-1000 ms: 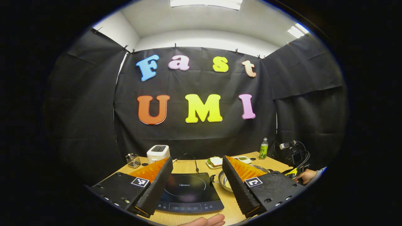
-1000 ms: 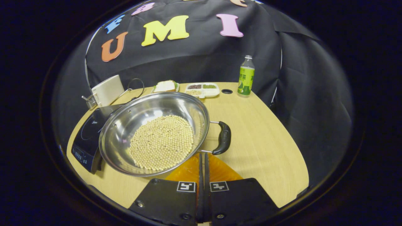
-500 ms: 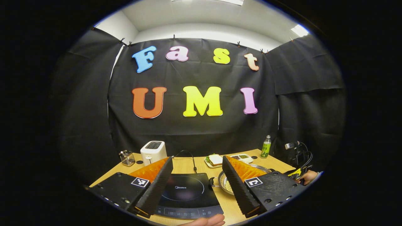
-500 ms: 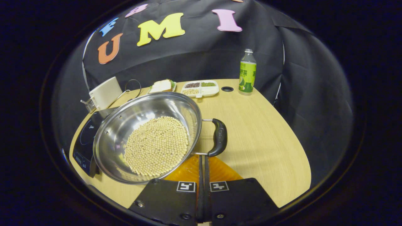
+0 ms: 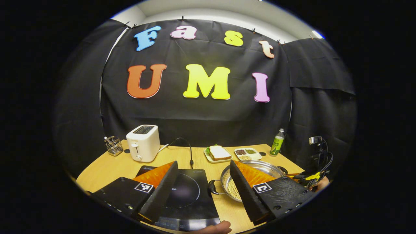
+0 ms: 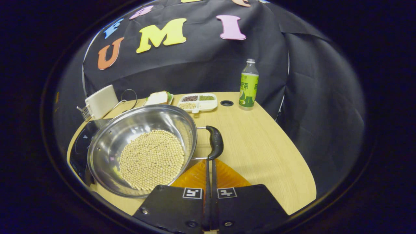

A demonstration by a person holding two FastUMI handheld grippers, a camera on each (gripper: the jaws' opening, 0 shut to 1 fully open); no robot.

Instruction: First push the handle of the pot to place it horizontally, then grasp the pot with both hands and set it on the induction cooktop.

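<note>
A steel pot (image 6: 107, 146) holding pale beans stands on the wooden table, its black side handle (image 6: 215, 142) pointing right. My right gripper (image 6: 210, 161) is shut with nothing in it, and its tips touch the near end of that handle. The black induction cooktop (image 6: 78, 148) lies just left of the pot. In the left gripper view, my left gripper (image 5: 204, 163) hangs open above the table, the cooktop (image 5: 191, 198) under its left finger and the pot (image 5: 264, 165) behind its right finger. The pot's other handle (image 5: 212, 187) points at the cooktop.
At the back of the table stand a white toaster (image 5: 143, 143), a wire utensil holder (image 5: 113, 145), a sandwich plate (image 5: 217, 152), a divided tray (image 6: 197, 102) and a green bottle (image 6: 248, 85). A hand (image 5: 214, 228) shows at the near edge.
The shut right gripper has pushed the handle and the pot has turned and slid left toward the cooktop. The left gripper has tilted down, showing more of the table, and stays open.
</note>
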